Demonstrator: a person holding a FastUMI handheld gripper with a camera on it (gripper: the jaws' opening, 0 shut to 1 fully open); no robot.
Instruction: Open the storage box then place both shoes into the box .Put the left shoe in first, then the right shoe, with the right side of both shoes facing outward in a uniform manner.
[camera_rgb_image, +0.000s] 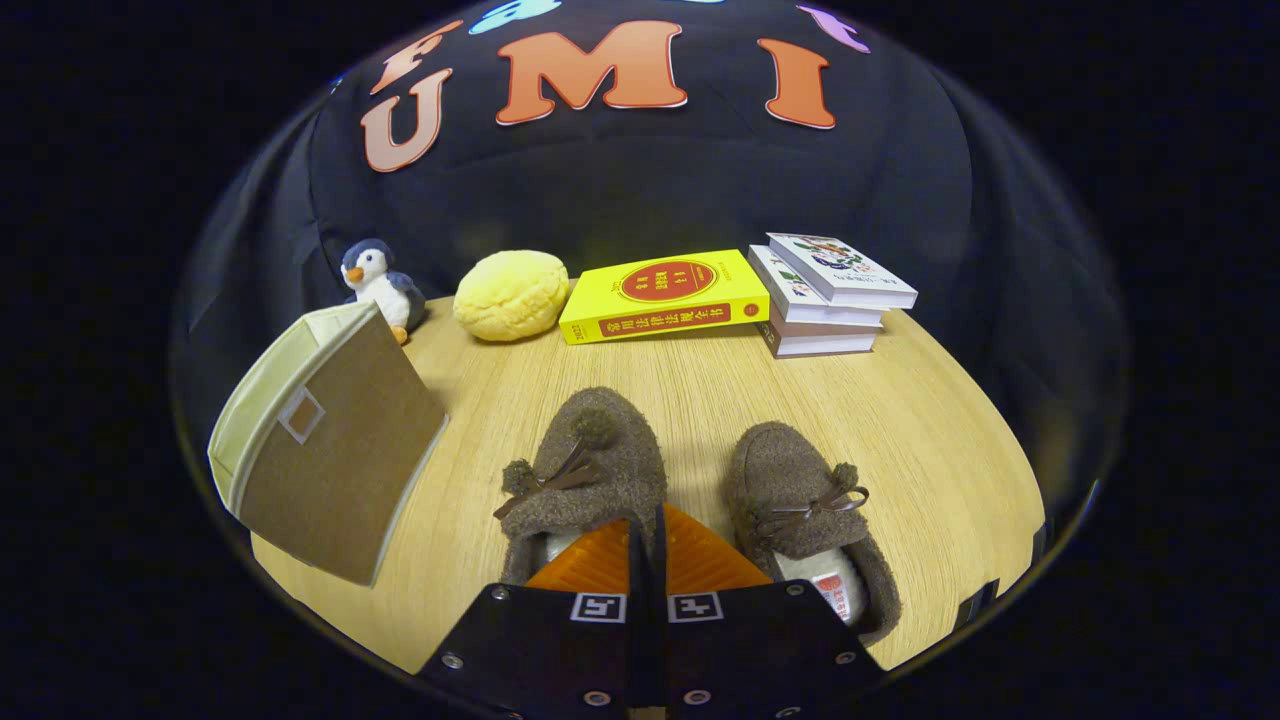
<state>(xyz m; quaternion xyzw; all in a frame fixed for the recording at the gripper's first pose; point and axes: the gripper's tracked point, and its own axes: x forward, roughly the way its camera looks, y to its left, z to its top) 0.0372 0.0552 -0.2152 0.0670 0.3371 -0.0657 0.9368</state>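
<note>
With its fingers pressed together on nothing, the gripper (645, 535) hovers above the two shoes, left shoe (590, 470) and right shoe (800, 505), so the storage box (325, 450) beside them, apparently unopened, needs opening next.

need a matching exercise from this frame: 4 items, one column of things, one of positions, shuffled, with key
Things:
1. storage box
2. penguin toy
3. yellow book
4. left-hand shoe

Places:
A. between the round yellow plush and the book stack
B. just ahead of the closed fingers, its rim at their tips
C. behind the storage box, by the booth wall
D. standing closed on the table, left of both shoes

Pairs: 1-D, 2-C, 3-A, 4-B
</note>
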